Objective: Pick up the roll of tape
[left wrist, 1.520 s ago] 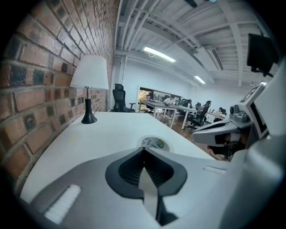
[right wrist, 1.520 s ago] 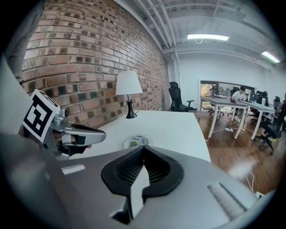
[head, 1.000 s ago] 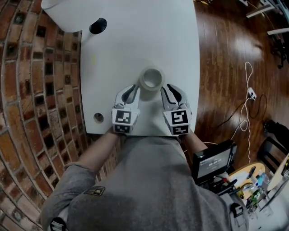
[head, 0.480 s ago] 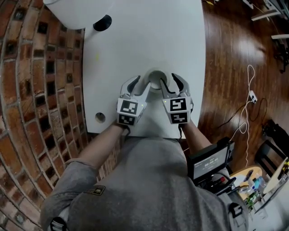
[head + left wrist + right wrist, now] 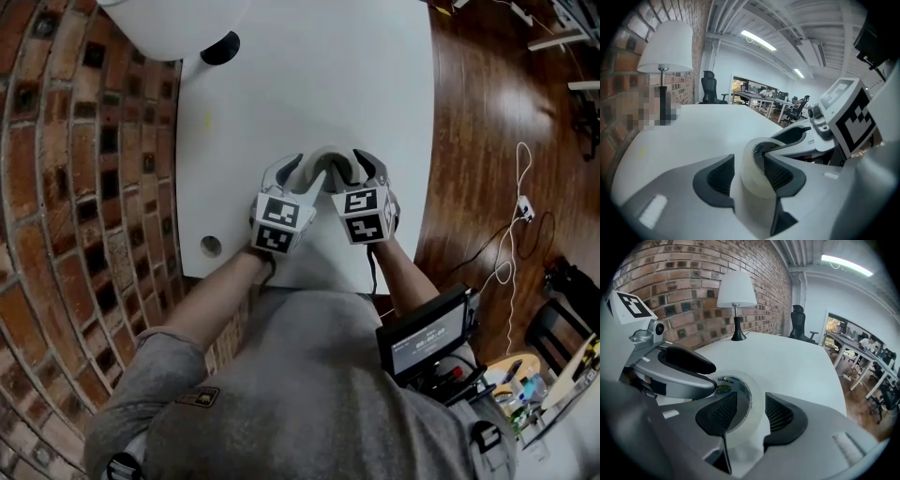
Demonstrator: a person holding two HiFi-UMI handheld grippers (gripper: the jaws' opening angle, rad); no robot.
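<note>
Roll of tape [image 5: 751,190] is right in the left gripper [image 5: 749,173], whose jaws are spread astride the ring's wall: the inner pad is down the hole and against the wall, while the outer pad stands just off the outside, so I read it as released, not yet clenched; the right gripper [image 5: 751,412] does the mirror of this on the opposite side, one pad inside the core, one outside, a little gap showing at each face, also unclamped; neither claw is nearer, since both already have the wall between their pads. The roll of tape seems to lie flat on the white table [image 5: 309,84], its hole axis upright, running across both claws' line of reach rather than along it; that is the relation the lift turns on, as I judge each pair need only close across the wall, then rise together. I cannot tell whether the roll has left the surface. Further out ahead of the jaws stands a lamp [image 5: 736,296]. Count: one roll, two grippers, one table, one lamp.
</note>
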